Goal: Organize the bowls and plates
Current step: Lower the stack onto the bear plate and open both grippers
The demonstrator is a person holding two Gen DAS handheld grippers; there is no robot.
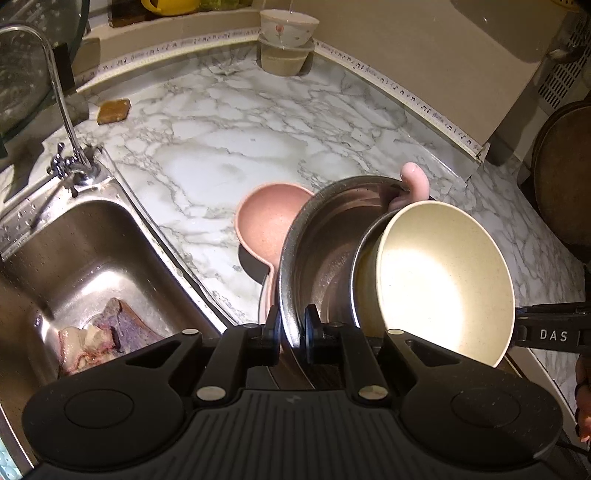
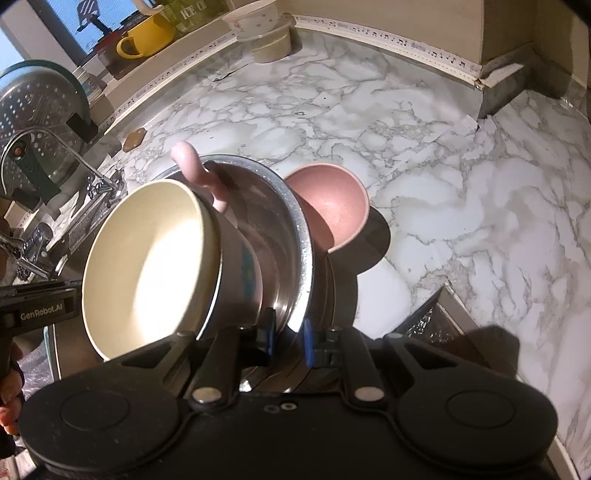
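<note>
Currently mid-stacking. Left gripper [image 1: 292, 328] and right gripper [image 2: 290, 338] each have fingers pinched nearly shut on the rim of the shiny round steel bowl [image 1: 321, 236], tilted, centre frame. Matte cream speckled bowl [image 1: 447, 280] nests inside; smooth pink spoon handle [image 1: 415, 181] pokes out. Matte pink bowl [image 1: 266, 229] sits behind on the glossy marble table [image 1: 221, 147]. Next, I'd guess: level it, lower gently; steel looks slippery.

My right gripper [image 1: 554, 334]: showing "DAS"
My left gripper [image 2: 40, 314]: showing "GenRobot.AI"
Green jar [image 2: 192, 14]: reading "ICE C"
</note>
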